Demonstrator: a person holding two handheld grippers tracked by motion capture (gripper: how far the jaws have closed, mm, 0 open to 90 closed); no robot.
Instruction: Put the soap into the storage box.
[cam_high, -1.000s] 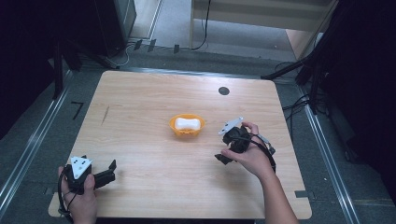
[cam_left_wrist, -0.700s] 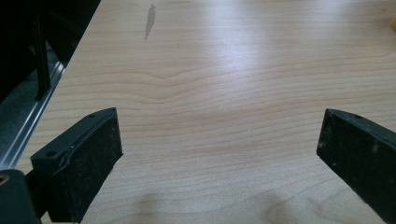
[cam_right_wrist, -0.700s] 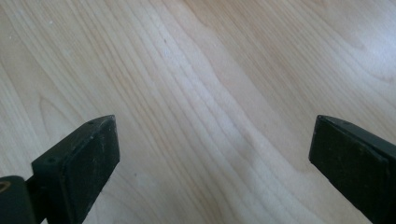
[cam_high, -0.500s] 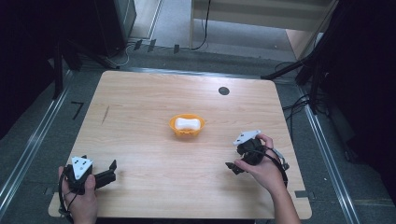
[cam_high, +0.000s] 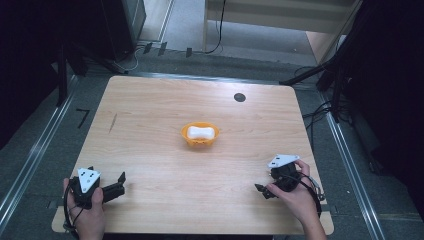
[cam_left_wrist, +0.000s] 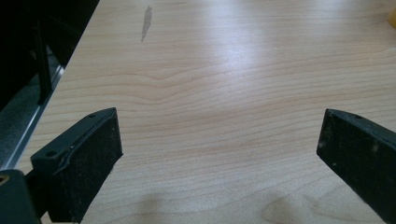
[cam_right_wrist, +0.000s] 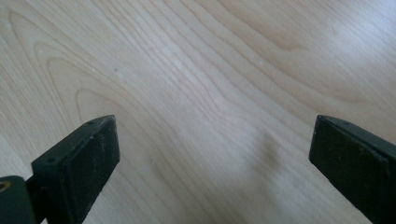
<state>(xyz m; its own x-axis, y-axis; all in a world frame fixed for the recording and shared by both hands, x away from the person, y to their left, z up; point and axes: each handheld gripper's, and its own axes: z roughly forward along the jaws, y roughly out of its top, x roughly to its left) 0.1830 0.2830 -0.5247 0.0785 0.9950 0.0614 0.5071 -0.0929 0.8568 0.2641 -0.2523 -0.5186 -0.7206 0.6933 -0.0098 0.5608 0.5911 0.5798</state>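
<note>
An orange bowl (cam_high: 200, 140) stands near the middle of the wooden table (cam_high: 150, 105), with a white bone-shaped object (cam_high: 201, 132) lying in it. At the near left corner a hand holds my left gripper (cam_high: 119, 184) low over the wood, open, jaws pointing right. In the left gripper view my left gripper (cam_left_wrist: 219, 154) has only bare wood between its jaws, and a sliver of the orange bowl (cam_left_wrist: 392, 18) shows at the top right. Near the front right edge my right gripper (cam_high: 262, 191) is open too. In the right gripper view my right gripper (cam_right_wrist: 212, 158) spans bare wood grain.
A small black round disc (cam_high: 239, 97) sits in the tabletop at the back right. A dark streak (cam_high: 113, 122) marks the wood at the left, also seen as a streak (cam_left_wrist: 147, 21) in the left gripper view. Cables (cam_high: 320, 112) and metal rails (cam_high: 35, 155) flank the table.
My right gripper has drawn back from beside the bowl toward the front right edge of the table. The left gripper has stayed in place.
</note>
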